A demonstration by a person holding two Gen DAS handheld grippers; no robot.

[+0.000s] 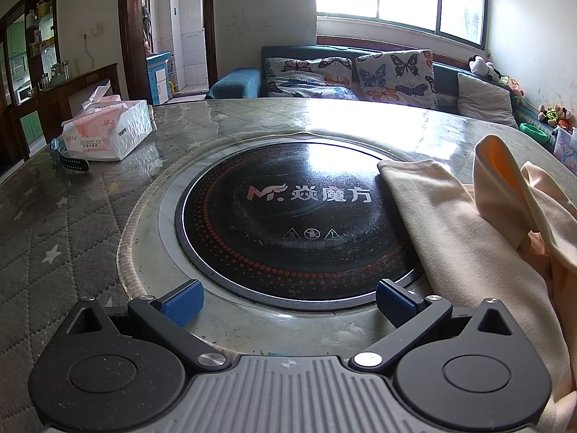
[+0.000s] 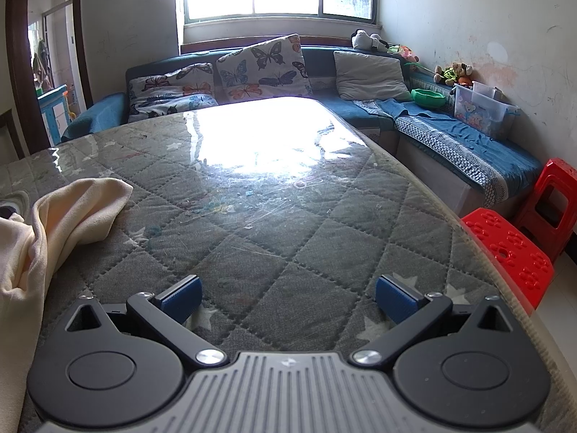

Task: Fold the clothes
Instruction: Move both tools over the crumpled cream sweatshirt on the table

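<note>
A cream garment (image 1: 479, 238) lies crumpled on the table at the right of the left wrist view, one edge draped over the black round cooktop (image 1: 288, 216). The same cream garment (image 2: 47, 223) fills the left edge of the right wrist view, bunched up with a fold standing. My left gripper (image 1: 288, 301) is open above the cooktop's near rim, to the left of the cloth, with nothing between its blue pads. Over bare quilted table cover my right gripper (image 2: 288, 301) is open too, to the right of the cloth and holding nothing.
The table (image 2: 288, 216) has a grey quilted cover under a glossy sheet. A tissue box (image 1: 108, 130) and a watch (image 1: 68, 158) sit at its far left. Red plastic stools (image 2: 512, 252) stand off the right edge. A sofa with cushions (image 2: 259, 68) runs behind.
</note>
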